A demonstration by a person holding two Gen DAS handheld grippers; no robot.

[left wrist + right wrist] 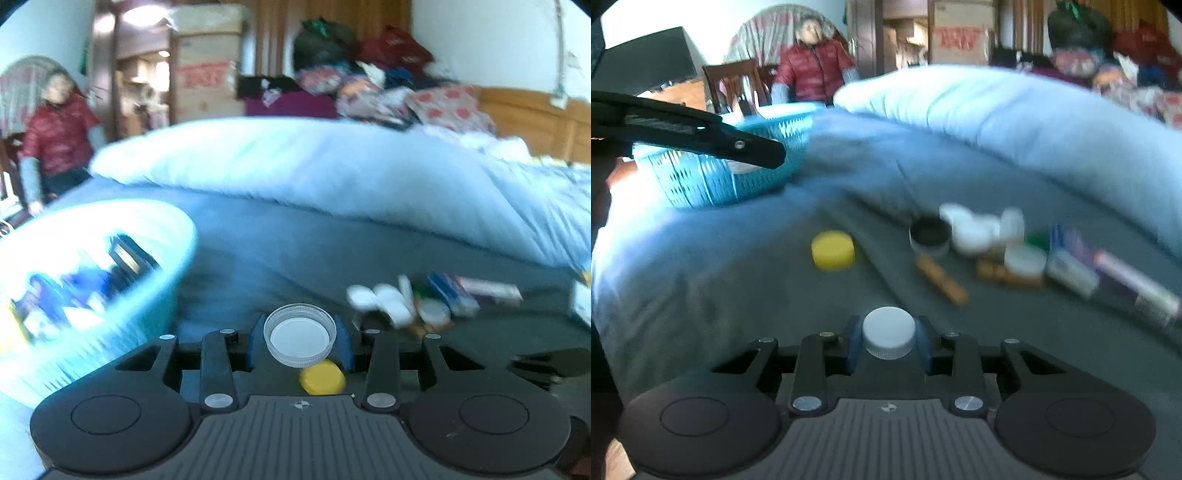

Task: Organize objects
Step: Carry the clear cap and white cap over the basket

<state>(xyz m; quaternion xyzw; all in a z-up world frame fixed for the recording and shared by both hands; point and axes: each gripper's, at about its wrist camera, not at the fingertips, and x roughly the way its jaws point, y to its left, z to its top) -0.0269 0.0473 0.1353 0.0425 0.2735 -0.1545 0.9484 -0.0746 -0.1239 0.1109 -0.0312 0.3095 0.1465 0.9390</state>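
2 grippers are mine, and each has a cap pinched between its blue pads: my left gripper [300, 341] is closed on a clear ribbed lid [300, 335], hollow side facing the camera, and my right gripper [888, 341] is clamped on a white screw cap [888, 332]. Much of both views is smeared. The contents of the turquoise basket [162, 280] are only blue and dark blurs, and the left edge of the left wrist view cuts the basket off. The yellow cap [323, 377] is half hidden behind the clear lid there; the right wrist view shows it whole, lying alone on the grey bedsheet [738, 295]. A pale rolled duvet [295, 166] lies across the bed behind. Right of the yellow cap sits a cluttered heap [997, 243]: a dark open jar, white caps, orange strips, small boxes, labels unreadable. A person in a red jacket [812, 70] stands beyond the basket, with stacked cartons and piled bags at the far wall.
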